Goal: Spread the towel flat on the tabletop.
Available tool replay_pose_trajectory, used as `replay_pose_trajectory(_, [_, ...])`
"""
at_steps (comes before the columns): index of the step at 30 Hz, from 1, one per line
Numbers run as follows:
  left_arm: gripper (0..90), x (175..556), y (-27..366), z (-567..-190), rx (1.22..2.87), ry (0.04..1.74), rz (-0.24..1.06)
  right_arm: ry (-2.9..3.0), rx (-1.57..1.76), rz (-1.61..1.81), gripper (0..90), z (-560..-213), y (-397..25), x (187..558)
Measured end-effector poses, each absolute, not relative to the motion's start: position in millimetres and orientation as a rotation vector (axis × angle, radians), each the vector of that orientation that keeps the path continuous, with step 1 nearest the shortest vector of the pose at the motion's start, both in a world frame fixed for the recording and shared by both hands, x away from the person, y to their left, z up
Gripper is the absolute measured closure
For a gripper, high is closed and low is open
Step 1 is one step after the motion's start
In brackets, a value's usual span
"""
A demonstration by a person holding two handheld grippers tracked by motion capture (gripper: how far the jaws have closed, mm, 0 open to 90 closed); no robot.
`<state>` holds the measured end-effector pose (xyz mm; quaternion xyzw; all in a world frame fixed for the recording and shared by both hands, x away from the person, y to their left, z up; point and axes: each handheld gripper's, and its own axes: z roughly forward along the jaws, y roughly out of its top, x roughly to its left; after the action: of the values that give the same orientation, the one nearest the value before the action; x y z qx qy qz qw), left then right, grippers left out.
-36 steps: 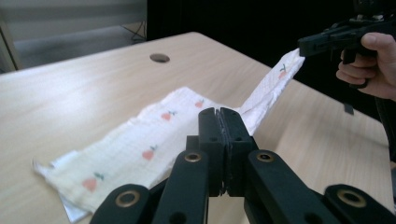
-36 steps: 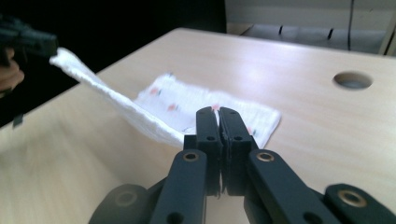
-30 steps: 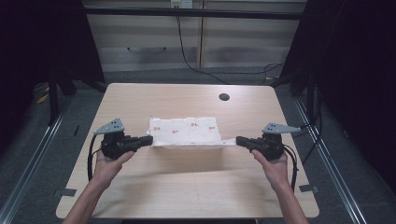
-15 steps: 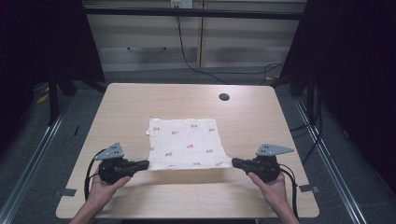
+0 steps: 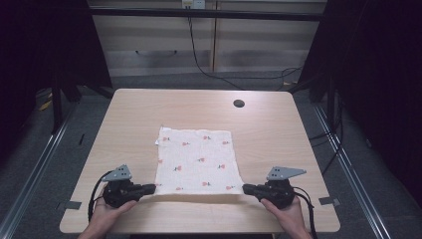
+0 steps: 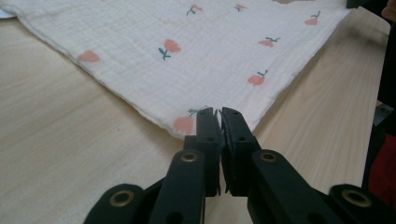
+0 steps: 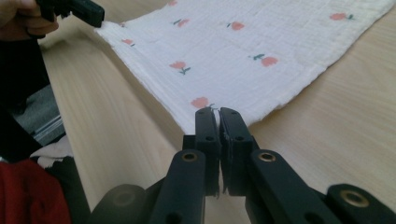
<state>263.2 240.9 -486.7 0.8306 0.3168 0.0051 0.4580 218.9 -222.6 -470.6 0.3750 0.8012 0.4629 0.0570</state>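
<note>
i have both tongs, left tongs (image 5: 149, 188) and right tongs (image 5: 247, 188), pinched on the near corners of the cloth (image 5: 198, 160) spread flat ahead of them on the counter (image 5: 278, 129); it looks light, limp, best held by corners.

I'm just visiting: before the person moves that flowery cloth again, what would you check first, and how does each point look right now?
1. Left gripper fingers shut on the near left corner of the cloth: ok.
2. Right gripper fingers shut on the near right corner: ok.
3. Near edge of the cloth pulled straight between the two grippers: ok.
4. Cloth opened out flat on the table, no big folds: ok, though the far left corner looks slightly turned up.
5. Nothing lying on the cloth or close beside it: ok; the dark round hole in the table is well away.
6. How firmly each corner is pinched: cannot tell.
</note>
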Motion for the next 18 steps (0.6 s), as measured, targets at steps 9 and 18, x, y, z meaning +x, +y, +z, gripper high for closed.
replay_pose_trajectory(9, [77.6, 266.7, 245.8, -487.6, 2.006, 0.835, 0.020, 2.419, 1.161, 1.444, 82.3, -471.8, -231.9, 210.2])
replay_pose_trajectory(18, [68.8, 272.8, 247.8, -489.8, 1.991, 0.856, 0.009, 2.397, 1.198, 1.409, 75.0, -471.0, -236.7, 206.7])
